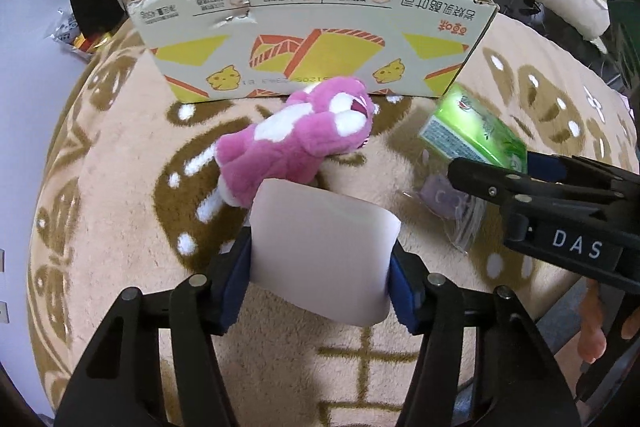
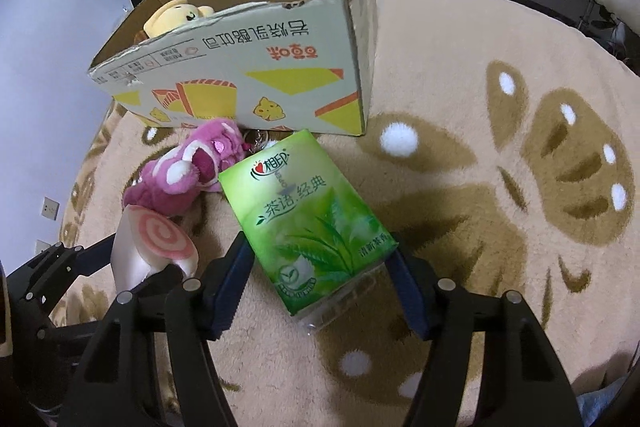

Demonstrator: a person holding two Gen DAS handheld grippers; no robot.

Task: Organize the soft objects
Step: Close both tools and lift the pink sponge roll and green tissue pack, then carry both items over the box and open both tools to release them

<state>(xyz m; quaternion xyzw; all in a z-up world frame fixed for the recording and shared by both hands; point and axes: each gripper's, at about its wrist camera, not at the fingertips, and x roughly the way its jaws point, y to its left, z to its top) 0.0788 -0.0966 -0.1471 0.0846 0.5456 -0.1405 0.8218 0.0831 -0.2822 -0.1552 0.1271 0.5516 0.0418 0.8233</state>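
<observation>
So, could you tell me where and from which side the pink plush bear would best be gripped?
Probably across the pink plush bear's torso, coming from above. It lies flat on the rug with its head near the cardboard box, so the narrower, squashable middle is exposed, while the box wall crowds the head end. Both grippers are currently full.

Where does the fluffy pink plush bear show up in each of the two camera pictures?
Left wrist view: pink plush bear lies centre, just before the printed cardboard box.
Right wrist view: it lies left of centre, beside the green tissue pack.
Shared landmark: the box behind it.
</observation>
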